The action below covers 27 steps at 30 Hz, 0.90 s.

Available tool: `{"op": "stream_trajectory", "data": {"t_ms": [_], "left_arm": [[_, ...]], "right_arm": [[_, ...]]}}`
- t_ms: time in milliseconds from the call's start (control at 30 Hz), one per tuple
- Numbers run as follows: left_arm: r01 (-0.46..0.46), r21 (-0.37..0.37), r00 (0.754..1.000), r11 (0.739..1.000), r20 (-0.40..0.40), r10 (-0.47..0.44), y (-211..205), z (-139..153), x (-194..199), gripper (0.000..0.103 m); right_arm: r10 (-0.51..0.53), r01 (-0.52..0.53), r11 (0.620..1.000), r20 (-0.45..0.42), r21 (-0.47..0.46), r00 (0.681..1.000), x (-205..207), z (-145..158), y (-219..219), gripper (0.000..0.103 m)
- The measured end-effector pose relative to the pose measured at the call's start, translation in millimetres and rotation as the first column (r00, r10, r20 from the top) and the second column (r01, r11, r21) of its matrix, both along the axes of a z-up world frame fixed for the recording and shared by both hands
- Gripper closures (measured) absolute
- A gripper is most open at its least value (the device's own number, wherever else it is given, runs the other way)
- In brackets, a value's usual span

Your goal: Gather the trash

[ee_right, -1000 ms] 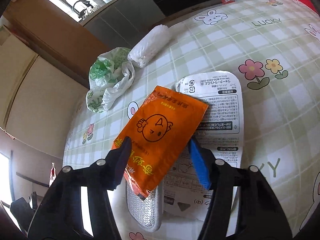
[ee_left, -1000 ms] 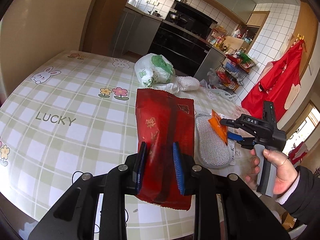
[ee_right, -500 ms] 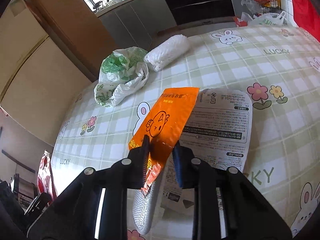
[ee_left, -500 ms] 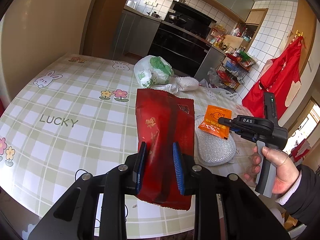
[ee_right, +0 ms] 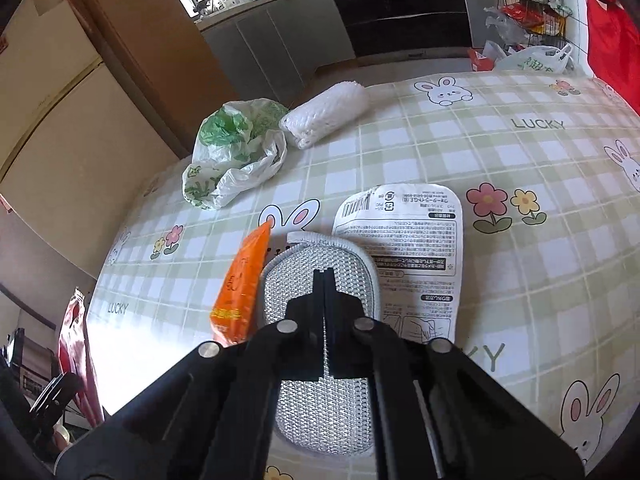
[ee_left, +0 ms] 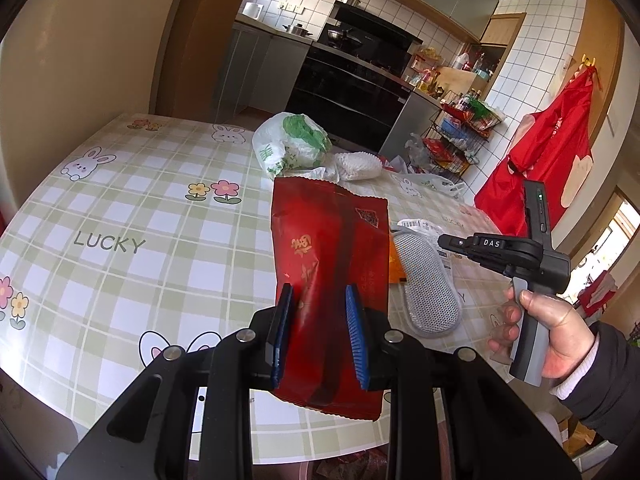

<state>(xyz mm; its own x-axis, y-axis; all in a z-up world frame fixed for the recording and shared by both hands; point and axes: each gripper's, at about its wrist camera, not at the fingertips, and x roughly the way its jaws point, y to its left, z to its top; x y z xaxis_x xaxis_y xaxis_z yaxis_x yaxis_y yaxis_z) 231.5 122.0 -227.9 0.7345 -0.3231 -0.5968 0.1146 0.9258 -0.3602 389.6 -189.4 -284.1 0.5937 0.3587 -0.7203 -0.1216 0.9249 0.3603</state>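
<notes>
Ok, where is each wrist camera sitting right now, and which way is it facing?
Left wrist: on the left tongs, facing across the table toward the kitchen stove; shows those tongs clamping the red packet and the right hand holding the other handle.
Right wrist: on the right tongs, angled down at the mesh pad and printed sheet; only its shut tongs show.
Shared: mesh pad, orange packet, green-white bag.
</notes>
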Motion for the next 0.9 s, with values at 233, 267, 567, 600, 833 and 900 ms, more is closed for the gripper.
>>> {"op": "stream_trajectory", "data": {"t_ms": [233, 267, 567, 600, 833, 900], "left_arm": [[-0.026, -0.008, 1.000, 1.000, -0.001, 0.026, 7.6, -4.3, 1.7, 0.077], [-0.034, -0.008, 0.999, 0.999, -0.001, 0.034, 9.9, -5.2, 1.7, 0.077], [-0.103, -0.024, 0.995, 0.994, -0.014, 0.103, 39.1, -16.0, -6.2, 0.077], [-0.109, -0.028, 0.994, 0.994, -0.015, 0.109, 42.0, -17.1, -7.4, 0.077], [-0.138, -0.060, 0.990, 0.989, -0.021, 0.137, 59.4, -23.7, -14.7, 0.077], [-0.143, -0.069, 0.990, 0.987, -0.020, 0.142, 62.7, -24.6, -16.1, 0.077]], "right_arm": [[0.087, -0.087, 0.996, 0.001, 0.014, 0.996, 4.1, -1.8, 24.3, 0.067], [0.112, -0.112, 0.994, -0.004, 0.014, 0.994, 4.9, -3.1, 31.8, 0.064], [0.157, -0.164, 0.986, -0.145, -0.035, 0.977, 19.7, -24.8, 115.8, 0.016], [0.132, -0.141, 0.989, -0.165, -0.047, 0.977, 22.8, -27.8, 121.2, 0.014], [-0.016, -0.032, 0.979, -0.236, -0.200, 0.972, 44.4, -47.5, 138.1, 0.013], [-0.039, -0.017, 0.971, -0.228, -0.239, 0.973, 49.1, -49.3, 139.7, 0.013]]}}
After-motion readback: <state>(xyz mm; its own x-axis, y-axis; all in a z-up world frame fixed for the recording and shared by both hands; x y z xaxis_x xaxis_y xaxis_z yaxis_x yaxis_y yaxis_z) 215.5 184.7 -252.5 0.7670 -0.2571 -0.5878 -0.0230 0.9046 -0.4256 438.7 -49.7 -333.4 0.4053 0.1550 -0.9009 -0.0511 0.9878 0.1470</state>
